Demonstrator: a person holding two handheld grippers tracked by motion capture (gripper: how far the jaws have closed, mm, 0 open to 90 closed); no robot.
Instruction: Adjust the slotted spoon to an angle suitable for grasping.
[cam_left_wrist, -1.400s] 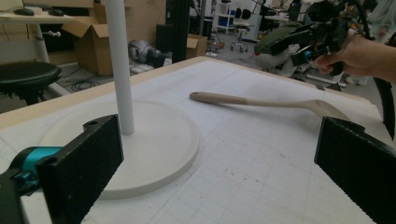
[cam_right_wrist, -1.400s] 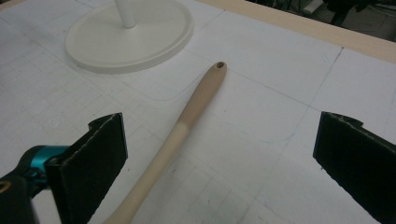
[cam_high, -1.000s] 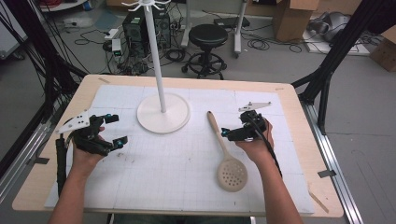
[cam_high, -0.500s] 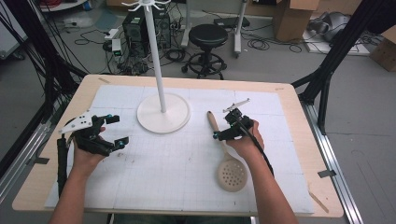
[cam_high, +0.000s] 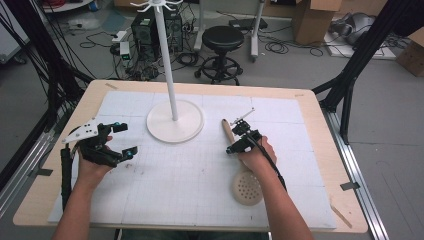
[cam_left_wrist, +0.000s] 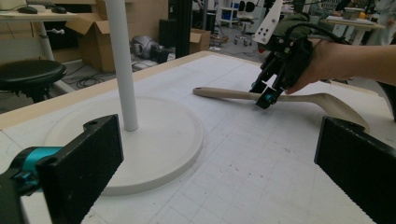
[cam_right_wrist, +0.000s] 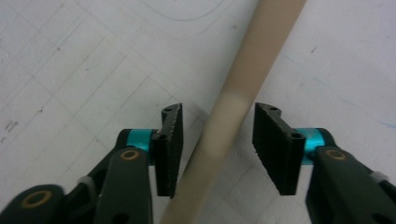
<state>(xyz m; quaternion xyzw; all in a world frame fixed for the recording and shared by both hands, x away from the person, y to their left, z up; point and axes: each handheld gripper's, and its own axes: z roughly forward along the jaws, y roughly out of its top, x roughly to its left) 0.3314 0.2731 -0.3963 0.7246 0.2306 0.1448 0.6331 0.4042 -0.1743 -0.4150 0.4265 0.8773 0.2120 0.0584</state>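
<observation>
Fingers of the right gripper (cam_right_wrist: 217, 149) are closing around the handle of the beige slotted spoon (cam_high: 244, 180), not yet pressing on it. Spoon is lying on the bench (cam_high: 320, 150) toward its right edge. Left gripper (cam_high: 121, 140) is resting released near the left edge.

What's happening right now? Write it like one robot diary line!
right gripper: jaws just closing around slotted spoon handle, not yet pressing | left gripper: open, idle | spoon: flat on table

One slotted spoon (cam_high: 243, 175), one white stand (cam_high: 174, 119), two tongs.
</observation>
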